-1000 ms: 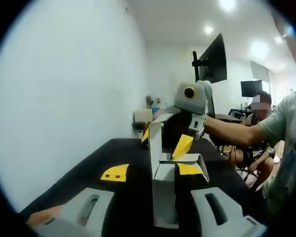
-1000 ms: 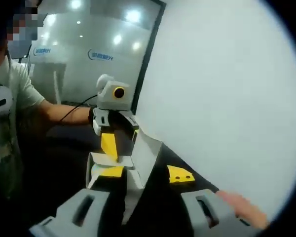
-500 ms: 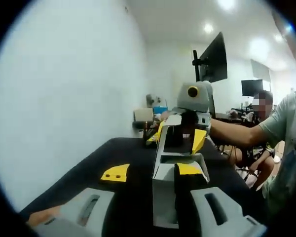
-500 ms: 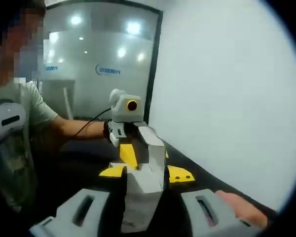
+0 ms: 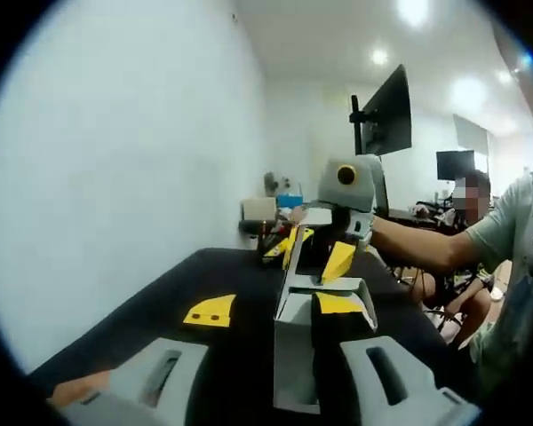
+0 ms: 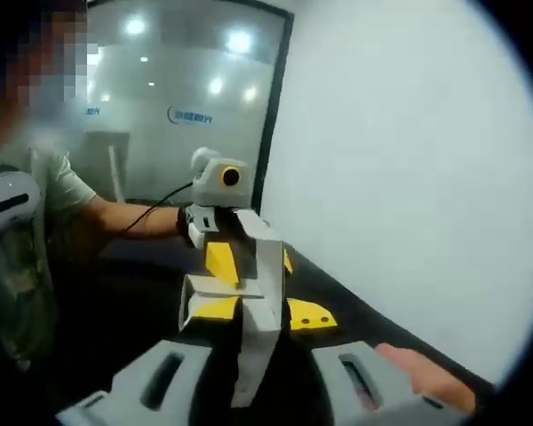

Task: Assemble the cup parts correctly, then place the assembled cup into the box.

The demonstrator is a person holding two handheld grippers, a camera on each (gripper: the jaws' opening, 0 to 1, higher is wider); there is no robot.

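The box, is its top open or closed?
Open. The grey box stands upright on the black table, its top flaps spread apart.

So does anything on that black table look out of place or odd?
A loose yellow piece lies flat on the black table, apart from the grey box, whose flaps stand open with yellow showing inside. Nothing looks spilled or broken.

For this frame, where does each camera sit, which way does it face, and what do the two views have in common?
Left gripper view: rides the left gripper, looking low across the black table at the grey box; the right gripper, a forearm and a torso show.
Right gripper view: rides the right gripper, facing the opposite way toward a glass wall; the left gripper and a forearm show.
Shared: the box, the yellow piece, the table.
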